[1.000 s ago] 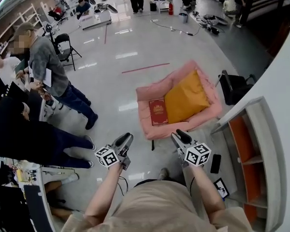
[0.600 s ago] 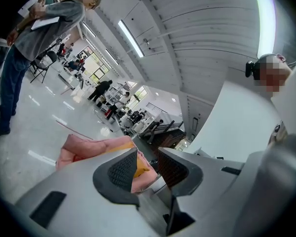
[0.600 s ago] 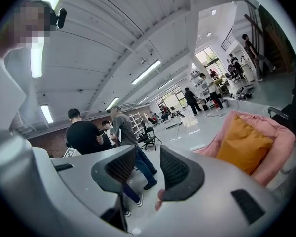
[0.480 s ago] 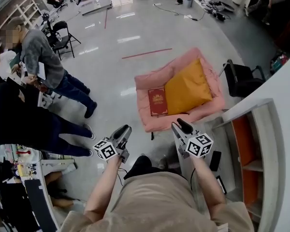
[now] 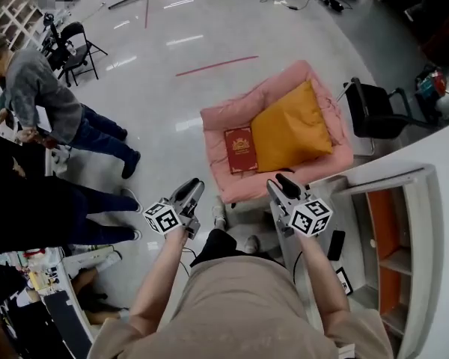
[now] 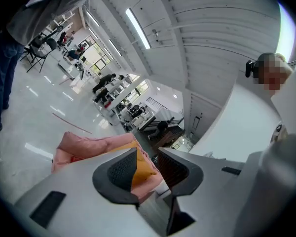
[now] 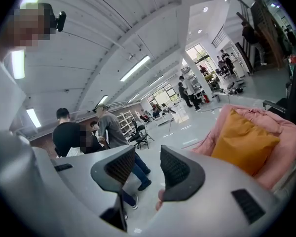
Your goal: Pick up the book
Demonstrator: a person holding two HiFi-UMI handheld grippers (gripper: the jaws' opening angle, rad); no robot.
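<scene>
A red book [image 5: 240, 149] lies flat on the seat of a pink armchair [image 5: 223, 117], at the left of a yellow cushion [image 5: 292, 128]. My left gripper [image 5: 194, 186] hangs in the air short of the armchair's front edge, below and left of the book. Its jaws stand apart with nothing between them. My right gripper [image 5: 280, 181] is level with it, below and right of the book, also open and empty. The left gripper view looks past the left gripper [image 6: 148, 154] at the pink armchair [image 6: 89, 144] and cushion [image 6: 144, 171]. The right gripper [image 7: 147, 154] has the cushion [image 7: 241, 142] to its right.
A black chair [image 5: 374, 114] stands right of the armchair. A white shelf unit [image 5: 393, 223] with orange panels runs along the right, with a black phone-like item [image 5: 334, 244] on it. A person in grey [image 5: 45, 103] and another in black [image 5: 30, 208] stand at left.
Both grippers and the head have moved forward toward the armchair, which now sits closer and lower in the head view. Both pairs of jaws remain apart and empty.
</scene>
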